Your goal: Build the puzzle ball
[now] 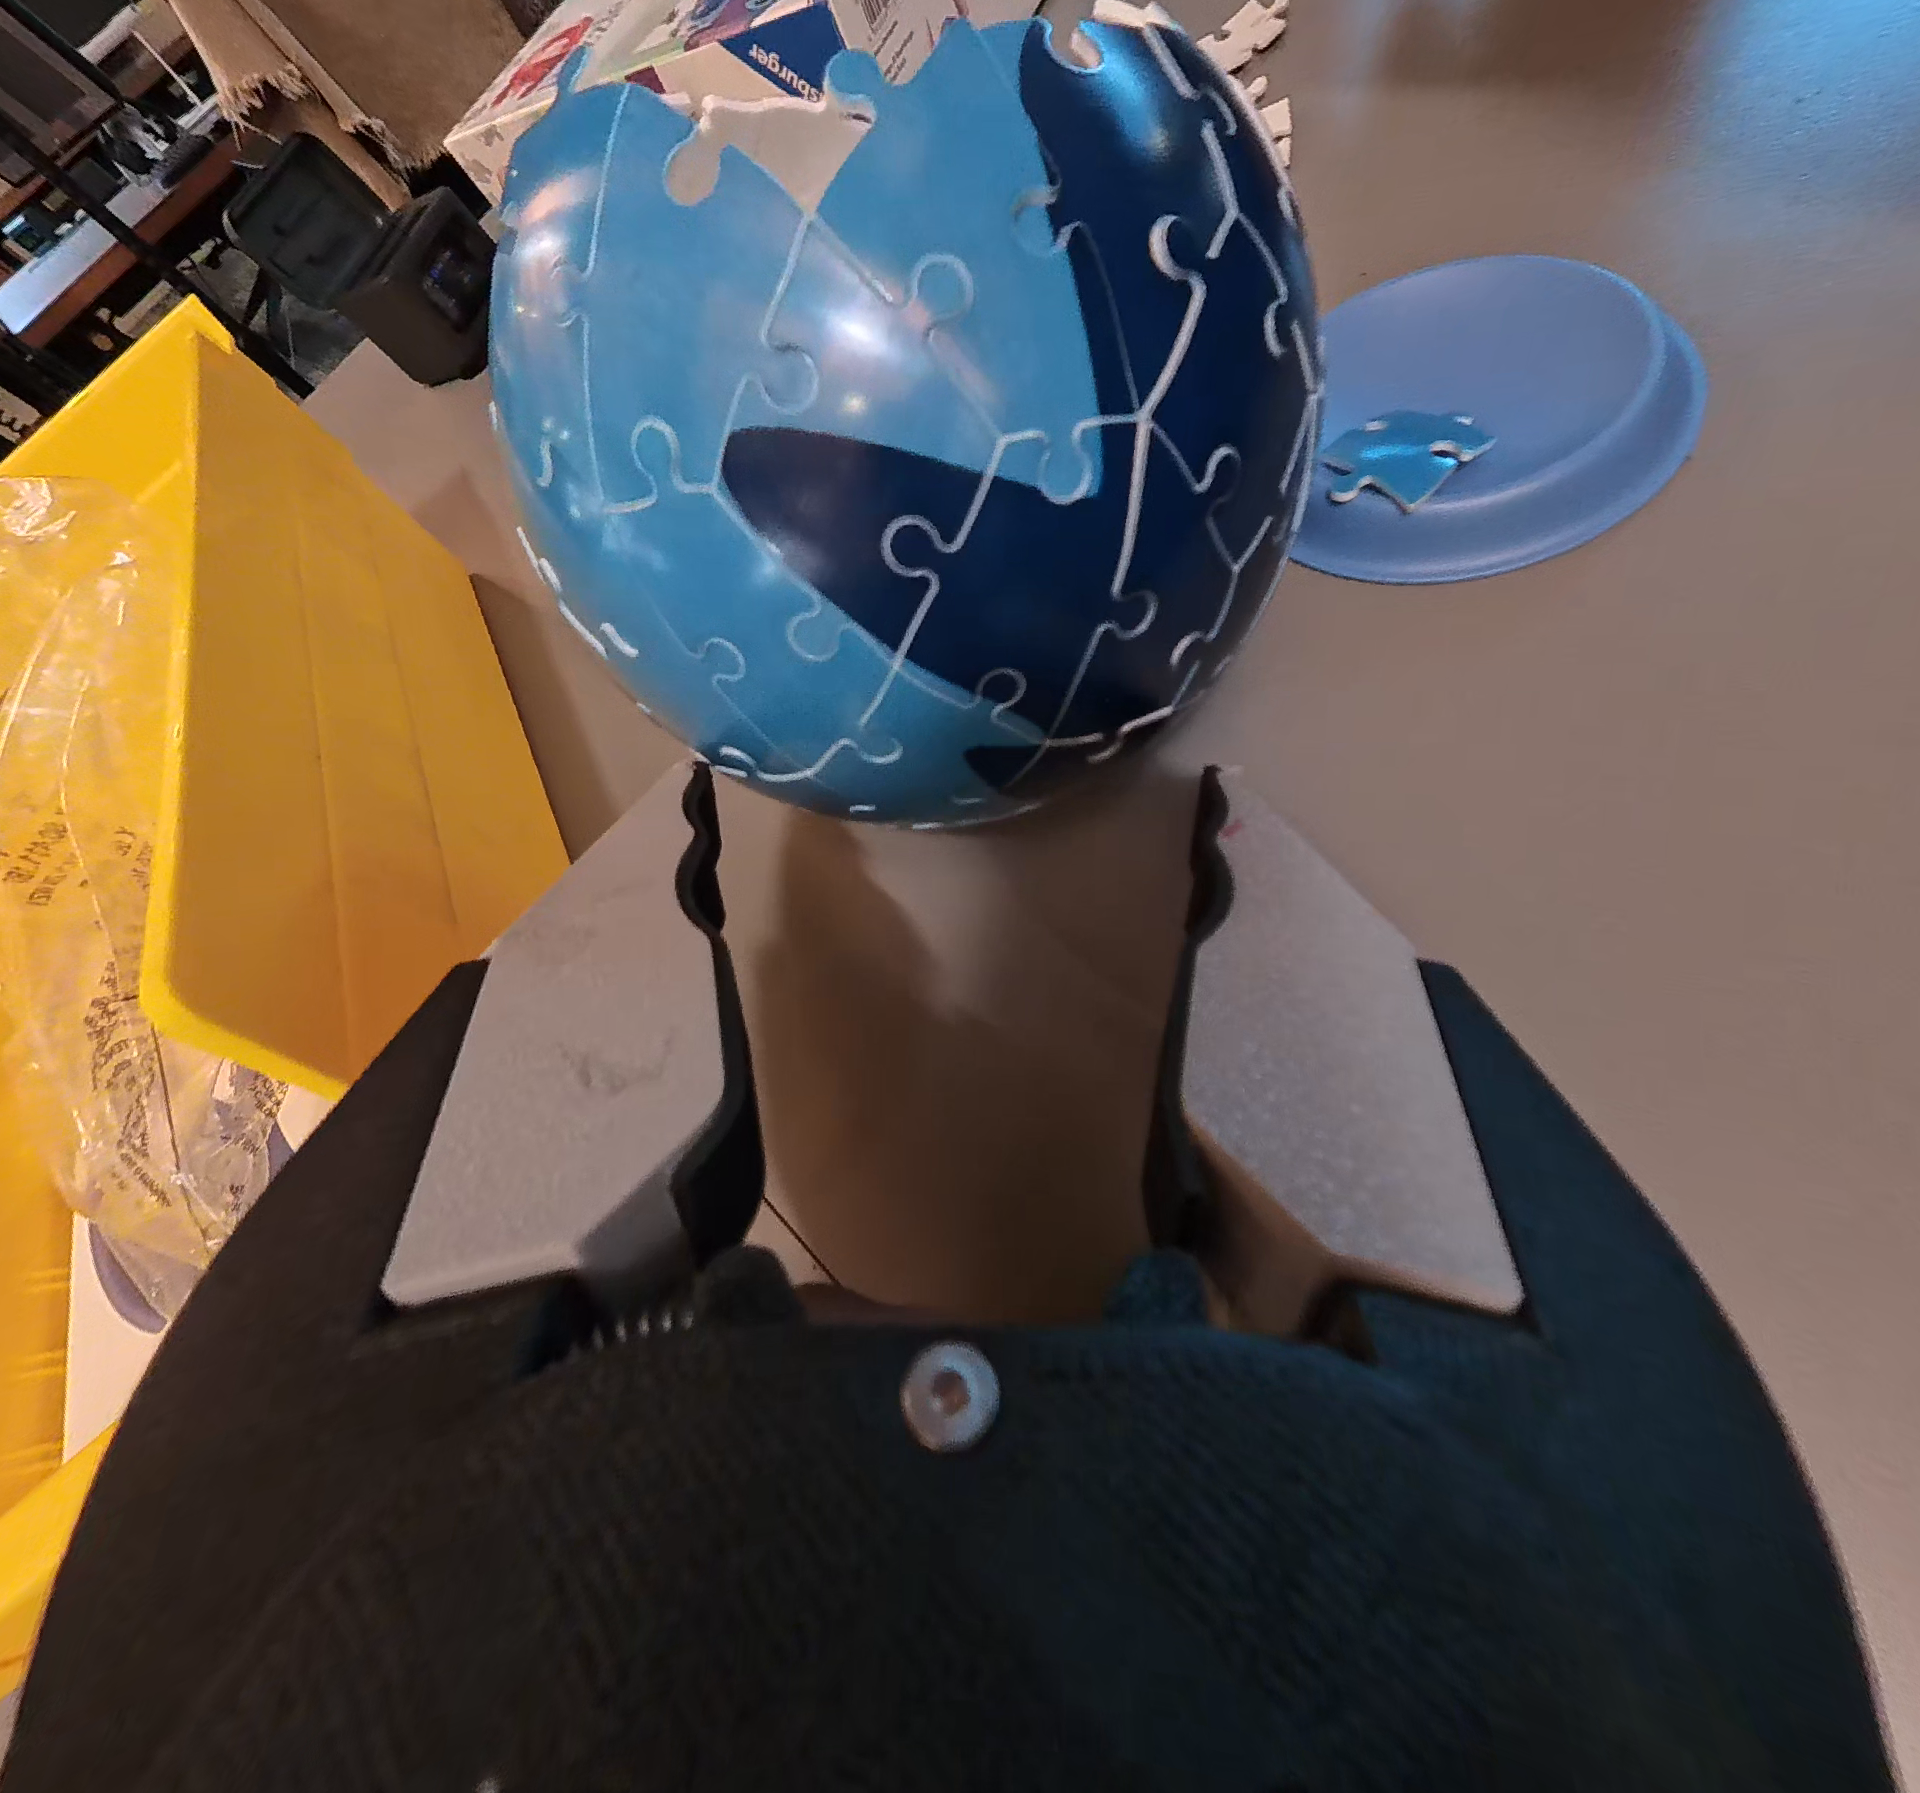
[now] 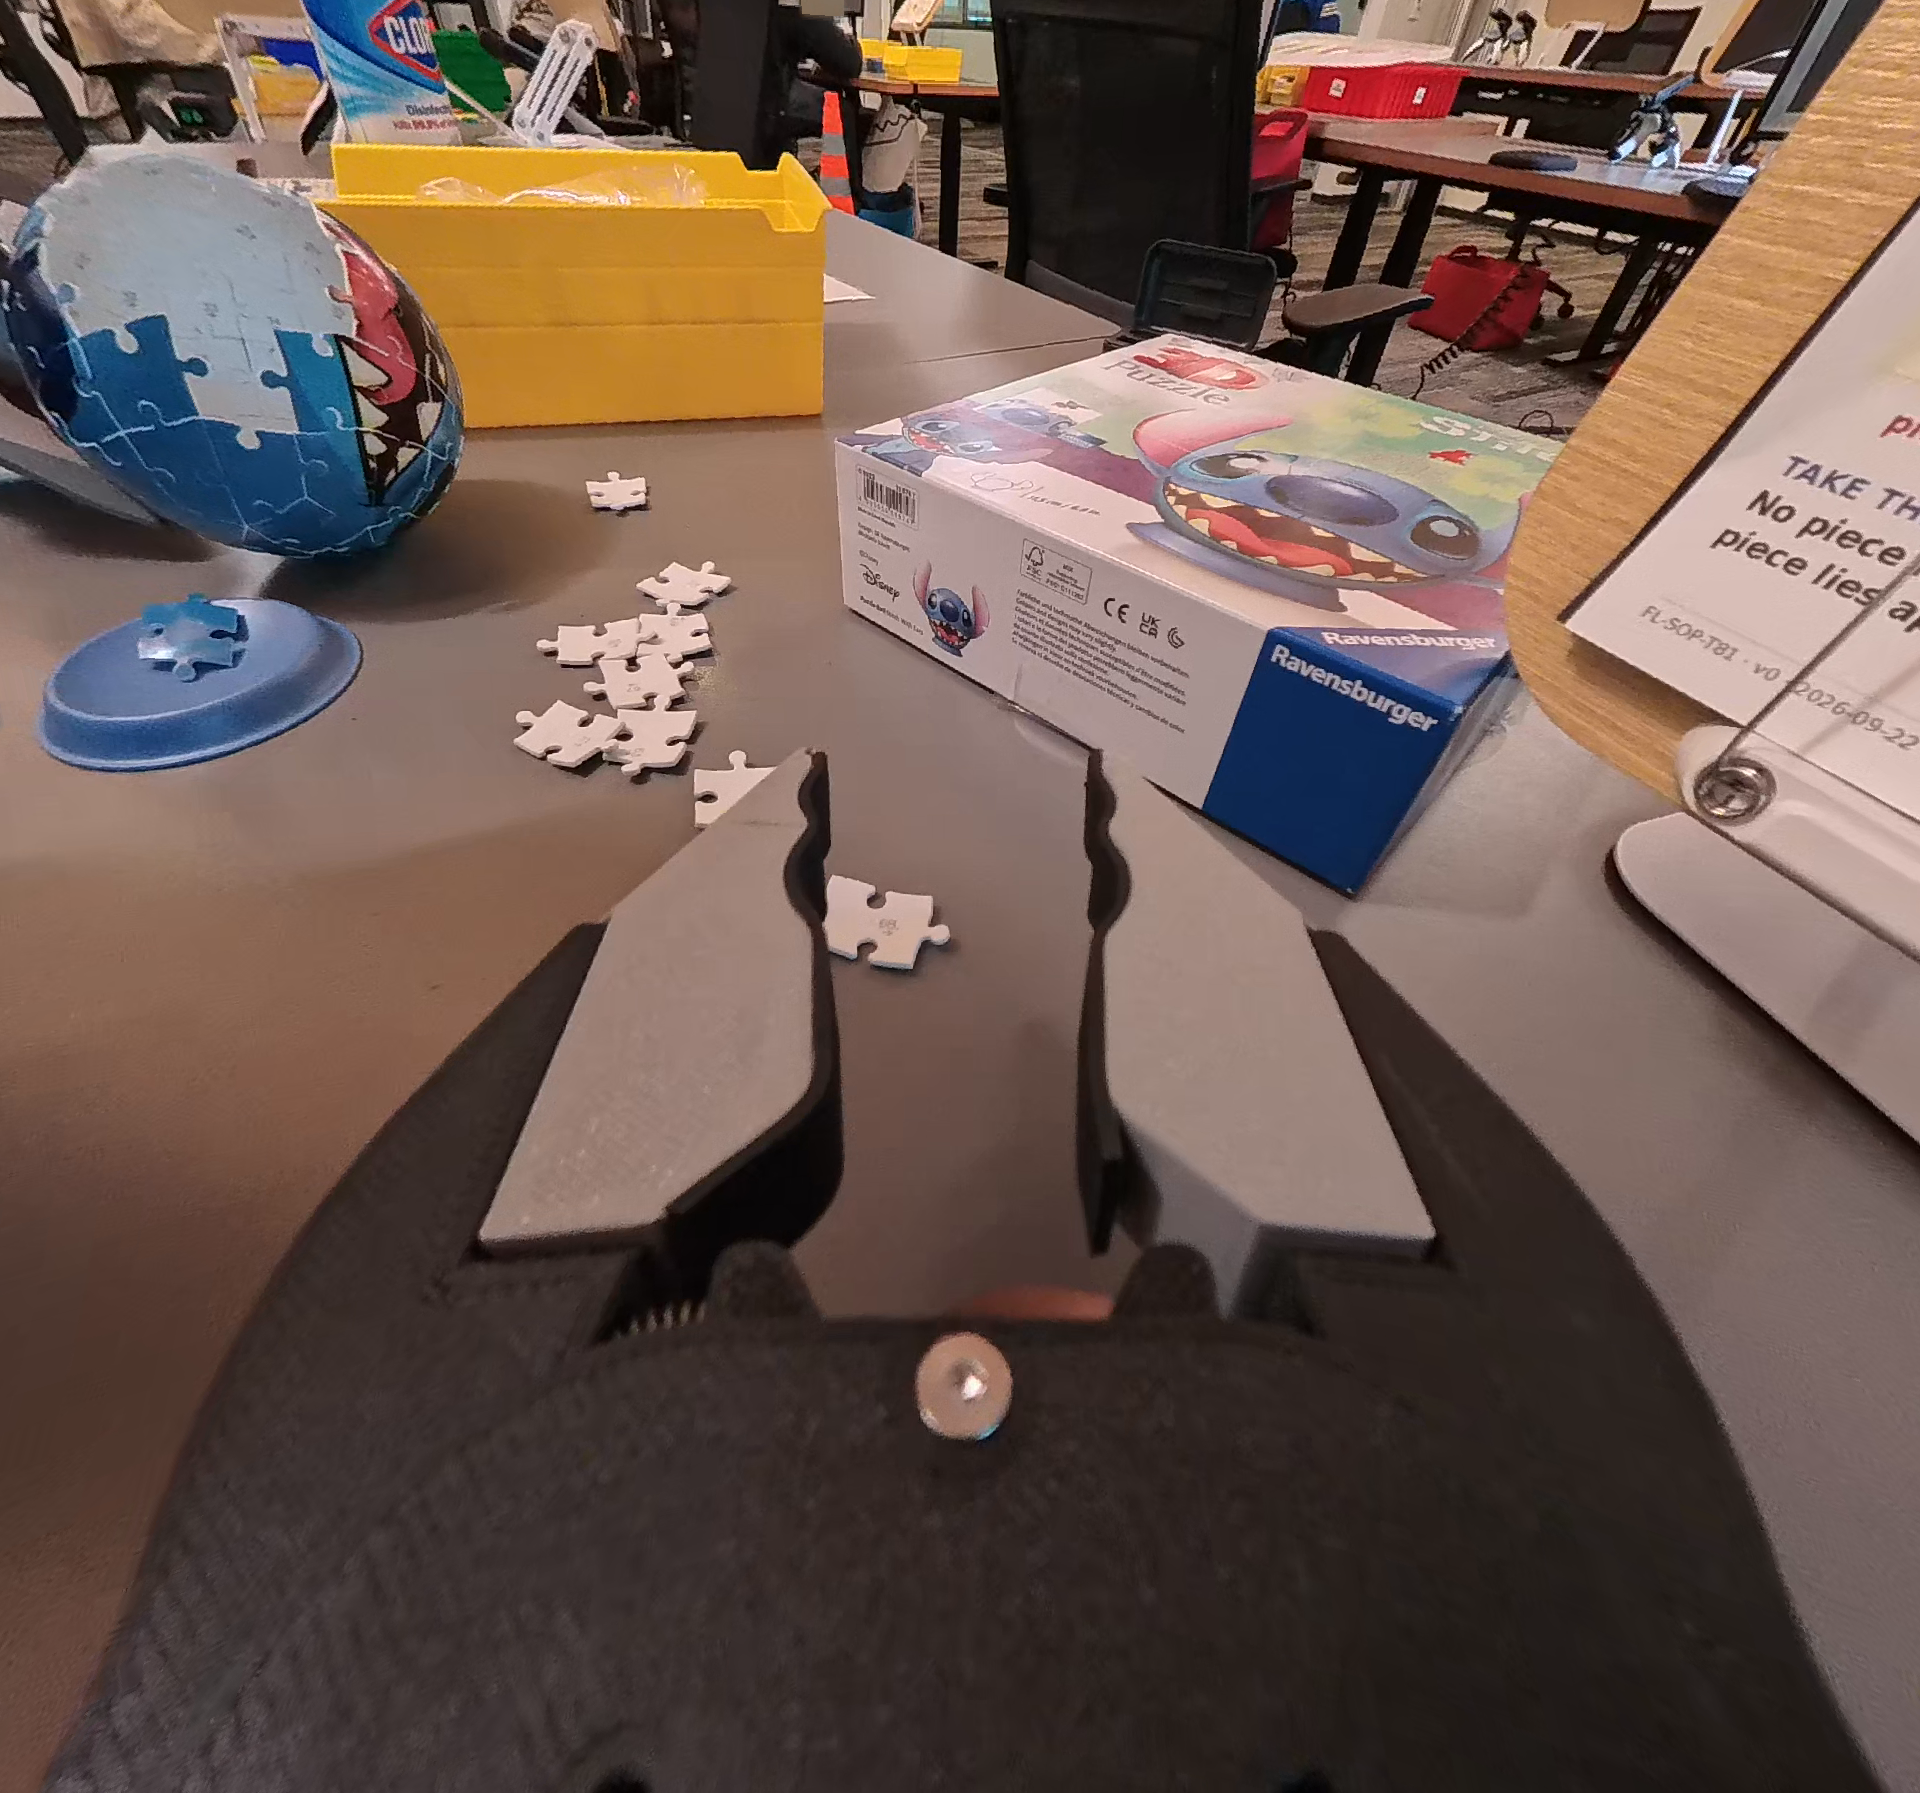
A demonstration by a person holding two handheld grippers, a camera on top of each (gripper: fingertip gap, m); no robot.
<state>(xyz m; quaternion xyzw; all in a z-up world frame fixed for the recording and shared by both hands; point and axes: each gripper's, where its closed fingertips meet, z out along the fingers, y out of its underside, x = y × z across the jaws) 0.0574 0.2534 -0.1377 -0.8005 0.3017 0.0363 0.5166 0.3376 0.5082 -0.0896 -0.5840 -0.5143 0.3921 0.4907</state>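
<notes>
Blue plastic pretty much fills the left wrist view: the half-built puzzle ball (image 1: 904, 434) is sat on the tabletop (image 1: 1610, 860) dead ahead of the left gripper (image 1: 951, 787), whose jaws are spread wide and gripping nothing, tips just short of the shell. The jagged open rim is tipped up and away from that gripper. The right gripper (image 2: 956, 777) is also parted and empty, and a loose white piece (image 2: 886, 922) is lying flat just past its tips, slightly left of centre, so that one is probably grabbed next. The scattered white pieces (image 2: 623, 678) are only properly seen from the right view, along with the ball's pale inner side; the blue stand (image 2: 197, 683) with a blue piece (image 2: 192, 634) on it shows in both.
</notes>
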